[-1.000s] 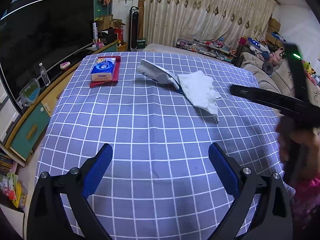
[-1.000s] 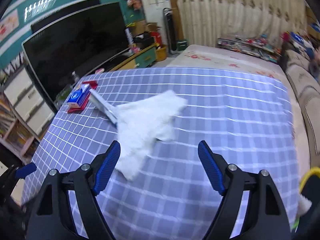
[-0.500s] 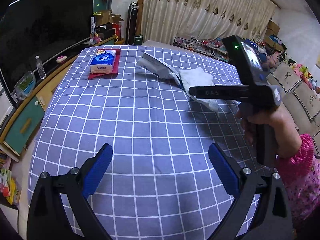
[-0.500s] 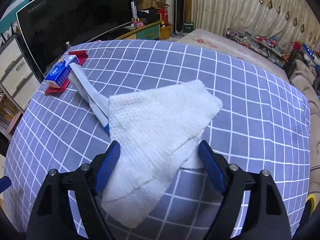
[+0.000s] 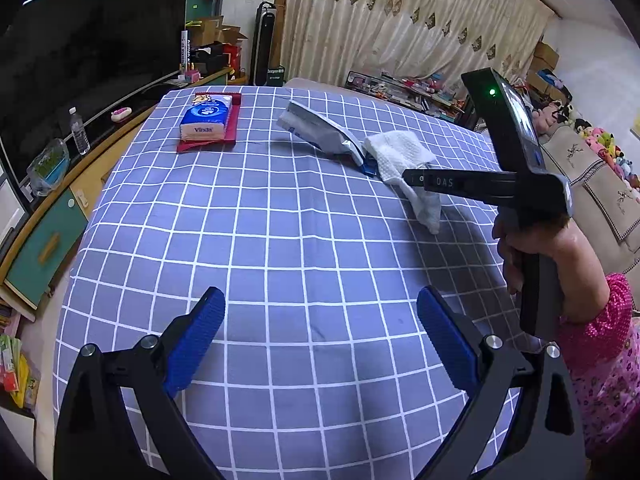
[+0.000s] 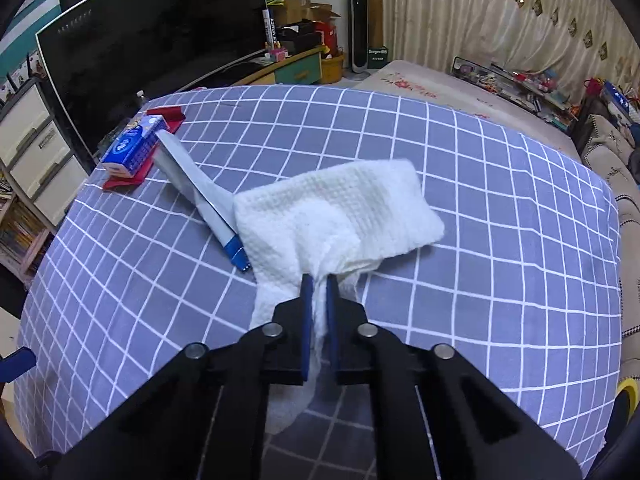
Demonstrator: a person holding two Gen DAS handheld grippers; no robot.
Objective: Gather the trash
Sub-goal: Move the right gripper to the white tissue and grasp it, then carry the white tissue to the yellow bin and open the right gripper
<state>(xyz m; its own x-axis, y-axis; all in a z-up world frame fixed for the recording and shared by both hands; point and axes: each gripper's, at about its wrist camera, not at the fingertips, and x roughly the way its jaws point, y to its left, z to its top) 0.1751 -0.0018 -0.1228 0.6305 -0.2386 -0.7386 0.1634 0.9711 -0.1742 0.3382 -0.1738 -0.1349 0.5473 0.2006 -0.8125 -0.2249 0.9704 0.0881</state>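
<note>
A crumpled white paper towel (image 6: pixel 340 212) lies on the blue checked tablecloth (image 6: pixel 500 240). My right gripper (image 6: pixel 319 284) is shut on the towel's near edge, which bunches between the blue pads. A flat silver and blue wrapper (image 6: pixel 200 188) lies just left of the towel, touching it. In the left wrist view the towel (image 5: pixel 404 156) and the wrapper (image 5: pixel 320 132) lie at the far right, with the right gripper's body (image 5: pixel 472 184) over the towel. My left gripper (image 5: pixel 320 320) is open and empty above the table's near part.
A blue tissue pack (image 5: pixel 206 116) sits on a red mat (image 5: pixel 236 120) at the table's far left. A large TV (image 5: pixel 80 52) and a low cabinet (image 5: pixel 48 224) stand left of the table. A sofa (image 5: pixel 600 184) is at the right.
My right gripper moved forward and down onto the paper towel and shut on its near edge, bunching it. My left gripper stayed open and almost still.
</note>
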